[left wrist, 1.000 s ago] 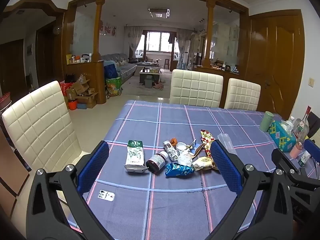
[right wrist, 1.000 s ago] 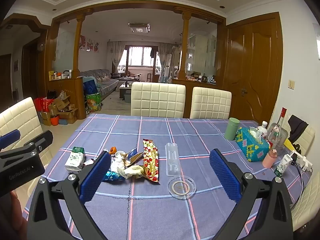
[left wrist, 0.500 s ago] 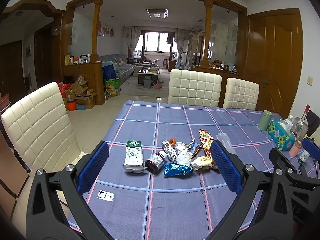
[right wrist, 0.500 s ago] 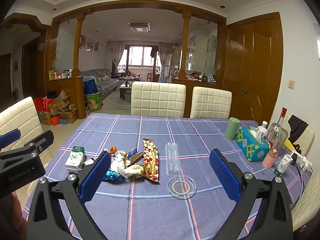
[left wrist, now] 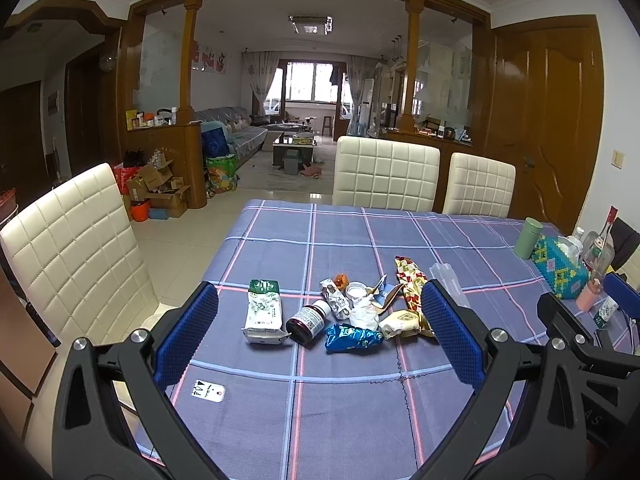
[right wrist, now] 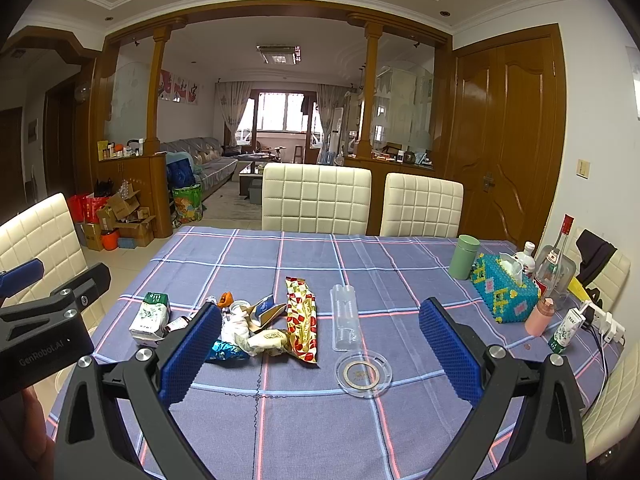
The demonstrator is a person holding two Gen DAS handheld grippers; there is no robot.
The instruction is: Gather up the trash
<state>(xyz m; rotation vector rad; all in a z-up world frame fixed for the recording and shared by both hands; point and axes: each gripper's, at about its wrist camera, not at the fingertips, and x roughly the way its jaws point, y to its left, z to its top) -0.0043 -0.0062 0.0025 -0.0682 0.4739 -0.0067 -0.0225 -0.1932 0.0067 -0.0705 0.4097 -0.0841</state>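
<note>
Barely any shift since a moment ago: left tongs [left wrist: 318,346] and right tongs [right wrist: 318,350] hover wide apart, empty. Crumpled wrapper litter [left wrist: 362,314] lies clustered on the blue plaid-clothed surface [left wrist: 340,408].

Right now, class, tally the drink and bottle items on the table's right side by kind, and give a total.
Green cup: 1
Glass bottle, red cap: 1
White bottle: 1
Pink bottle: 1
Small carton: 1
Total: 5

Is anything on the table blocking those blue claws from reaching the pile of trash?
Nothing visible does. Only bare tablecloth lies between the open left gripper and the trash pile. The right gripper is open too, with the pile just ahead to its left.
</note>
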